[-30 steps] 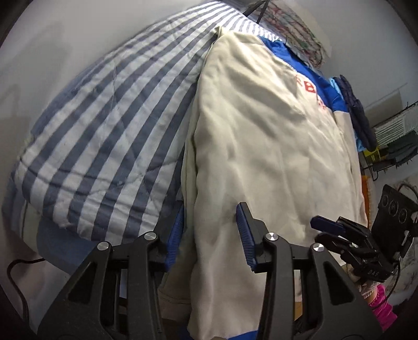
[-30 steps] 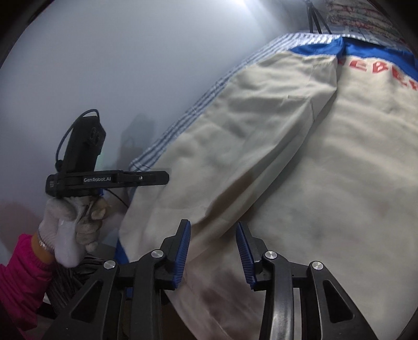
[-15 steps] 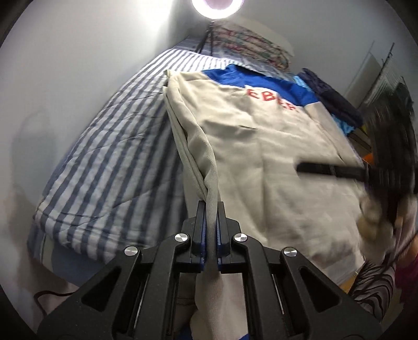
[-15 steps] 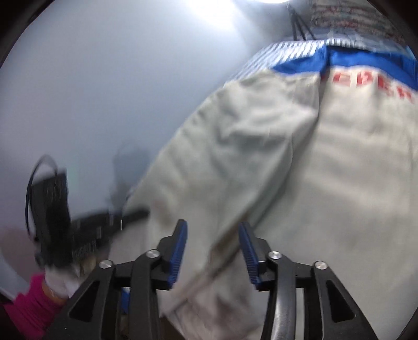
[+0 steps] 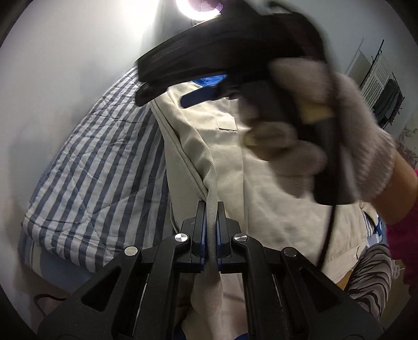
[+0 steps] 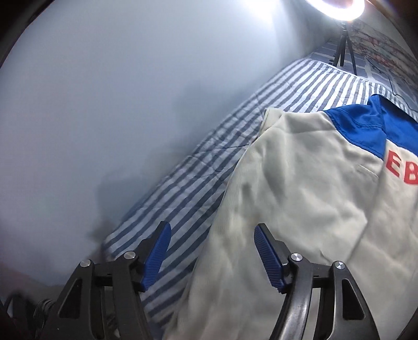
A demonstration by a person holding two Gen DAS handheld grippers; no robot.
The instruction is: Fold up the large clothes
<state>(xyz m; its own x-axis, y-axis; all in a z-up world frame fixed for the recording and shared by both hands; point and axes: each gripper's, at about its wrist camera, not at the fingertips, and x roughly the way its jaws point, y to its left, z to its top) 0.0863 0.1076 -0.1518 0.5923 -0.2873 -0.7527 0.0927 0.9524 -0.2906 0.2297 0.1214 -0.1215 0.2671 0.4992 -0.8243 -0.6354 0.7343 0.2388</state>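
Left hand-held gripper (image 5: pixel 209 230) bottom centre of frame, clamped on cream edge of jacket (image 5: pixel 274 209). Right hand-held gripper (image 6: pixel 210 257) low in its frame, jaws apart, just been opening, nothing between pads; hangs over jacket's left edge. Gloved hand (image 5: pixel 339 146) carrying it, blurred, upper right of left view. Jacket spread on striped bed (image 6: pixel 209 167), blue yoke (image 6: pixel 365 125) far end. Ring light (image 6: pixel 337 7) top right beyond.

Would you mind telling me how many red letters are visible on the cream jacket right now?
2: a red E and, just right of it, a red B cut by the picture's edge, under the cream and blue jacket's blue yoke. More letters probably lie out of view.
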